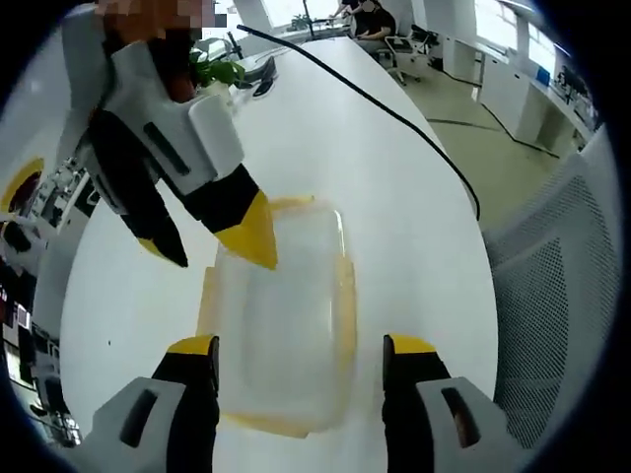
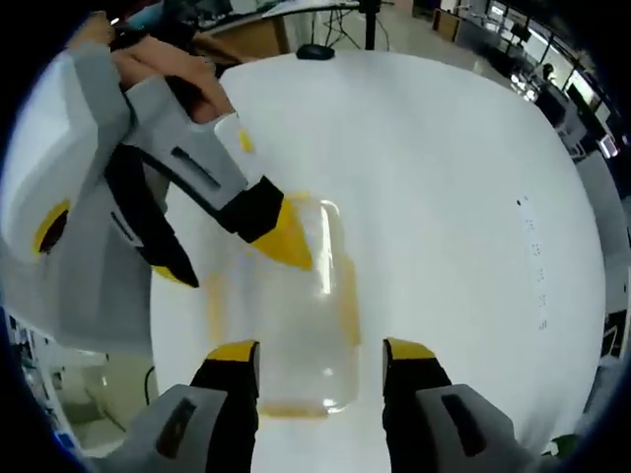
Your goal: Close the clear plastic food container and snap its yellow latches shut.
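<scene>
A clear plastic food container point(image 1: 286, 315) with its lid on lies flat on the white table point(image 1: 394, 197). Yellow latches point(image 1: 345, 296) run along its sides and ends. My left gripper point(image 1: 302, 347) is open, its yellow-tipped jaws straddling the container's near end. Opposite it, the right gripper point(image 1: 207, 241) comes in from the upper left, open, one yellow tip over the far left corner of the lid. In the right gripper view the container point(image 2: 296, 325) sits between the open jaws of my right gripper point(image 2: 321, 352). There the left gripper point(image 2: 232, 254) reaches over the far end. Contact with the lid is unclear.
A black cable point(image 1: 394, 118) crosses the table toward a grey mesh chair point(image 1: 562, 296) at the right. A green plant point(image 1: 219, 71) and desk clutter stand at the far left, and people sit at the far end. A small black object point(image 2: 315, 49) lies at the table's far edge.
</scene>
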A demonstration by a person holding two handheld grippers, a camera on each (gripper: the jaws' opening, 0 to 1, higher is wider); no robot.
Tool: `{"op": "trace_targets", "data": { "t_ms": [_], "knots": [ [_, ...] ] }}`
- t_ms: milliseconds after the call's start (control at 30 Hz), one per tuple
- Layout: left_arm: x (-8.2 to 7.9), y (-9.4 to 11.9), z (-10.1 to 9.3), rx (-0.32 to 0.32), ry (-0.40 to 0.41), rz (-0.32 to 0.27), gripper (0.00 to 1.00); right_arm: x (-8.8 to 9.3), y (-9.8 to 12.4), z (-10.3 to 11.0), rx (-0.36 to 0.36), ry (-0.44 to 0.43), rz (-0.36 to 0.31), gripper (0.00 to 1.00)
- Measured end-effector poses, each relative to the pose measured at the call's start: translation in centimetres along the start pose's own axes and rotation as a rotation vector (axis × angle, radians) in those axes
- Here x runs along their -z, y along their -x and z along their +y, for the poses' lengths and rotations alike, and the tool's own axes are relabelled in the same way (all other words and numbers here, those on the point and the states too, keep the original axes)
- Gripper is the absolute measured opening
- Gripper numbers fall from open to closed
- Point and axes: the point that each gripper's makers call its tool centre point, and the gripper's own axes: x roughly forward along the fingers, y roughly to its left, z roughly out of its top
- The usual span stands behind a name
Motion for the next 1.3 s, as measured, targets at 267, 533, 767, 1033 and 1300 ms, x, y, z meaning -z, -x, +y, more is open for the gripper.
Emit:
{"op": "trace_targets", "data": {
  "t_ms": [267,533,767,1033,1300],
  "knots": [
    [0.8,0.0,0.1,0.018,0.004,0.026,0.73,0.5,0.2,0.7,0.019,-0.005,-0.004,0.57],
    [1.0,0.2,0.3,0.027,-0.016,0.033,0.81,0.8,0.3,1.6,0.035,-0.006,-0.009,0.61],
    [1.3,0.3,0.8,0.027,-0.020,0.039,0.85,1.6,0.2,2.5,0.042,-0.005,-0.010,0.66],
    [1.7,0.3,1.2,0.027,-0.018,0.042,0.90,2.3,0.2,3.0,0.062,-0.011,-0.016,0.71],
    [2.0,0.3,1.3,0.030,-0.030,0.047,0.96,2.4,0.1,3.3,0.095,-0.009,-0.030,0.80]
  ]
}}
